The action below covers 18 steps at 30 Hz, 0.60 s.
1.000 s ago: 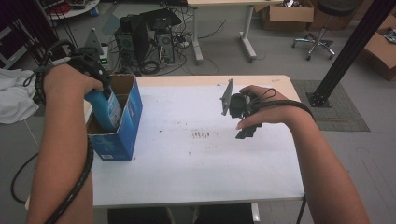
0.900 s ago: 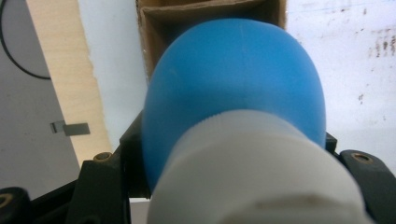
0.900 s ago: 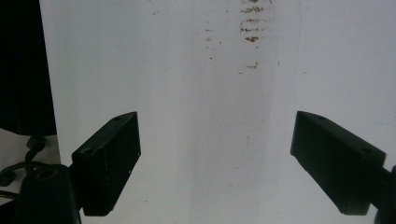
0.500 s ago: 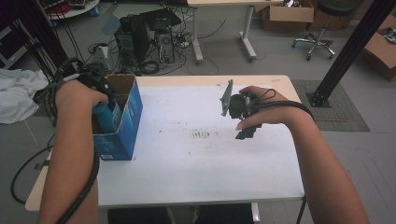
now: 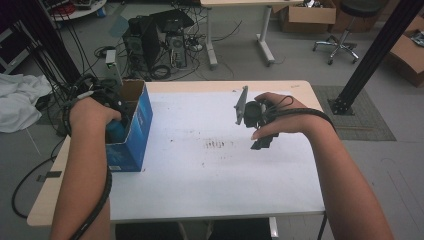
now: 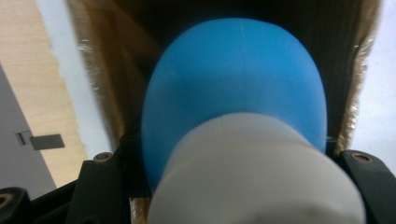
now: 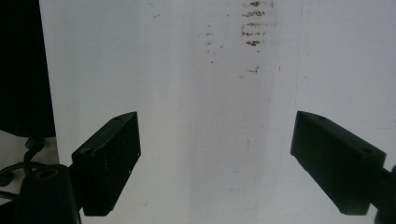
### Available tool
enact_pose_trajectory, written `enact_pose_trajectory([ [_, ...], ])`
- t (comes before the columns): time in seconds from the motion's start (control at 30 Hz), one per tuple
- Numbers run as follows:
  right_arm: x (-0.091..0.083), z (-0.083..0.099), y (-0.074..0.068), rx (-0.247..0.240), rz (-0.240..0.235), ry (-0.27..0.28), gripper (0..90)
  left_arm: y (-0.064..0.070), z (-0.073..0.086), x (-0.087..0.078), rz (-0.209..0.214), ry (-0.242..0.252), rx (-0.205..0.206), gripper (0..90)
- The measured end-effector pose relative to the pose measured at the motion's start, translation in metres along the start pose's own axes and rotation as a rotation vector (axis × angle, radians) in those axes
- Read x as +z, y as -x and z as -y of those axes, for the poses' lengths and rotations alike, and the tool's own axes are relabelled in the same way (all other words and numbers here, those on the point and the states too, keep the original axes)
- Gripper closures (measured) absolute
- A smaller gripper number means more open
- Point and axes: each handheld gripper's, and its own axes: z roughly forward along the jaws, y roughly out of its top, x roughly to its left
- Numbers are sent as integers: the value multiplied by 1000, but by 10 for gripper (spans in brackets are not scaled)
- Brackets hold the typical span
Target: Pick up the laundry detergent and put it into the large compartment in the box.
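A blue bottle [image 6: 233, 79] with a white cap [image 6: 257, 172] is held between my left gripper's [image 6: 233, 161] jaws, inside the brown interior of a cardboard box [image 6: 107, 93]. From above, the blue-sided open box [image 5: 138, 125] stands at the table's left edge, and my left gripper [image 5: 116, 120] reaches down into it with the bottle [image 5: 116, 132]. My right gripper [image 5: 262, 140] hovers over the right half of the white table [image 5: 210, 180]. In its own view the right gripper [image 7: 215, 154] is wide open with nothing between its jaws.
Brown smudges [image 5: 217, 145] mark the tabletop's middle and show ahead of the right gripper as smudges [image 7: 254, 23]. Computer towers [image 5: 155, 42] and cables sit on the floor behind the table. A white cloth [image 5: 17, 102] lies at the left, a black post [image 5: 372, 55] rises at the right.
My left gripper has lowered the blue bottle deeper into the box. The right gripper has stayed in place, open.
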Motion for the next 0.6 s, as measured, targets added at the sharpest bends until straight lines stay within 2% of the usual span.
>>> enact_pose_trajectory([
  [0.23,0,2,0,6,-2,1,162,-2,0,16,-7,-16,0,386],
  [0.3,0,2,0,7,-1,2,162,-3,2,16,-4,3,-2,387],
  [0.6,0,0,-1,6,1,3,162,1,2,17,-26,-15,37,385],
])
